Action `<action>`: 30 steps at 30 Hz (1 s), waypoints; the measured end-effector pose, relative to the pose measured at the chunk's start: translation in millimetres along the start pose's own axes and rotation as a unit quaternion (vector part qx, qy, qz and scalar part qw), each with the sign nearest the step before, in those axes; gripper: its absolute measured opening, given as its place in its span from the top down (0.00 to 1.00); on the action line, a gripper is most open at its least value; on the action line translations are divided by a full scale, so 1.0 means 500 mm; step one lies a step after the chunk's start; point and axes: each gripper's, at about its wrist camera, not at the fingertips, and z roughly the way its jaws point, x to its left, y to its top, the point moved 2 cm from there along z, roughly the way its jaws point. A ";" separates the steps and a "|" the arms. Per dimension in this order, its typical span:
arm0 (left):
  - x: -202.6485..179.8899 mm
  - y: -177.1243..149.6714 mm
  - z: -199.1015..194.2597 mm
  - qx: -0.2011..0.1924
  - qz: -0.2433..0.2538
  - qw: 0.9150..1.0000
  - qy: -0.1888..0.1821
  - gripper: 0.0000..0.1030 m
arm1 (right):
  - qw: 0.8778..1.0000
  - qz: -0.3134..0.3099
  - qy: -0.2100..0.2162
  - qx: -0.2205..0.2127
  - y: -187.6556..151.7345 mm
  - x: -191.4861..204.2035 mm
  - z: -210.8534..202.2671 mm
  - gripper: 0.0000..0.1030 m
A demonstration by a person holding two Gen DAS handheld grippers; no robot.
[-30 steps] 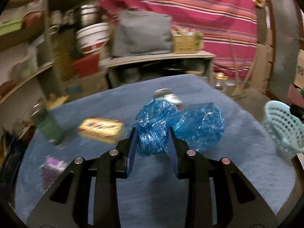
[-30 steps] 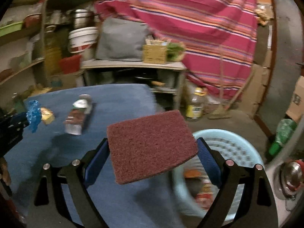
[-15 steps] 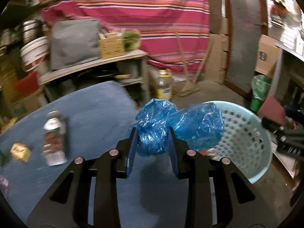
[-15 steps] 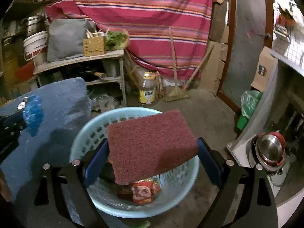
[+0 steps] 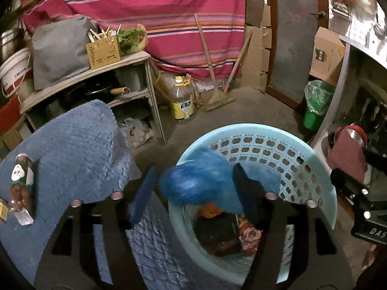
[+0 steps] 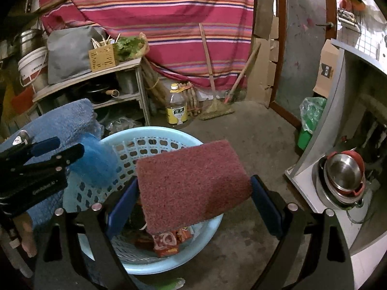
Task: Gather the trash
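Both grippers over the light-blue basket, trash in each.

From the left: a bottle (image 5: 20, 181) lies near the left edge of the blue fleece-covered table (image 5: 72, 145). The left gripper (image 5: 193, 181) is opening, its jaws parted and the blurred blue plastic bag (image 5: 200, 181) loose between them above the laundry basket (image 5: 321, 183). The right gripper (image 6: 193, 188), jaws wide, clamps a maroon scouring pad (image 6: 191, 183) over the basket, which holds snack wrappers (image 6: 169, 241).

a striped red cloth (image 5: 150, 7) hangs behind a wooden shelf (image 5: 96, 72); bare concrete floor (image 6: 261, 133), dim light, perhaps a grey door (image 5: 297, 36) at right.
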 end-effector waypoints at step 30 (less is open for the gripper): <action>0.382 -0.237 -0.428 -0.104 -0.110 0.969 0.197 0.05 | 0.991 -0.023 0.120 -0.052 -0.014 0.313 -0.102 0.04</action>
